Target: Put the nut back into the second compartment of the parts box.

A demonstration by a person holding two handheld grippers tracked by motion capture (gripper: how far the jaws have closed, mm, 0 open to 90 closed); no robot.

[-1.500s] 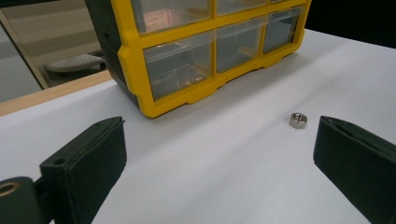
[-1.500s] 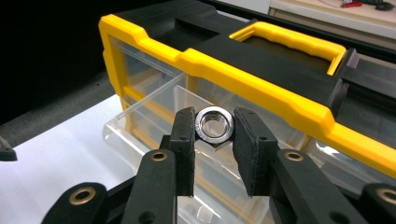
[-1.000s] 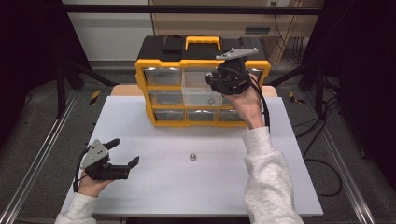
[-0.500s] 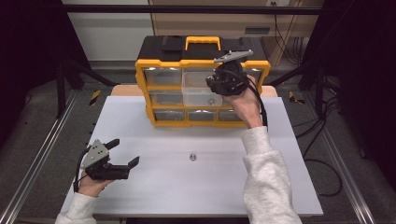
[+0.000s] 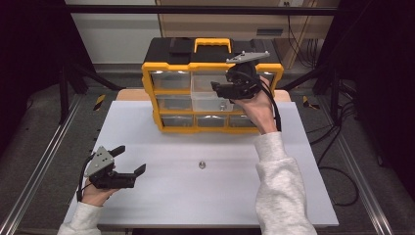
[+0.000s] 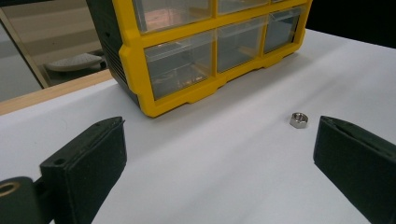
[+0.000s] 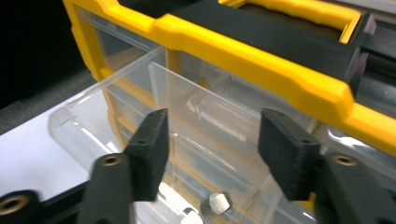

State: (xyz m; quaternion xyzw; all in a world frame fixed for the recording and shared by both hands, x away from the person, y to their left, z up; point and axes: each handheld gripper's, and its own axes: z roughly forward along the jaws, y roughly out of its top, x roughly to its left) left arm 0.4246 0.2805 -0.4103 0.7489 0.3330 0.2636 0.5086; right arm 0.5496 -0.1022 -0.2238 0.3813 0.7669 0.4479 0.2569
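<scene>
Lower left of the high view: left gripper (image 5: 131, 159) rests on the white table (image 5: 303, 196), jaws wide, empty; a loose nut (image 5: 201, 164) lies mid-frame. Upper centre: right gripper (image 7: 210, 140) jaws have just been opening over the pulled-out clear drawer (image 5: 208, 100) of the yellow organizer (image 5: 151, 93). A nut in the drawer (image 7: 218, 204) lies below them, likely just dropped, so that delivery looks done.

Lab: railed rig frame (image 5: 44, 161), cables (image 5: 342, 171), white table (image 5: 293, 147).
</scene>
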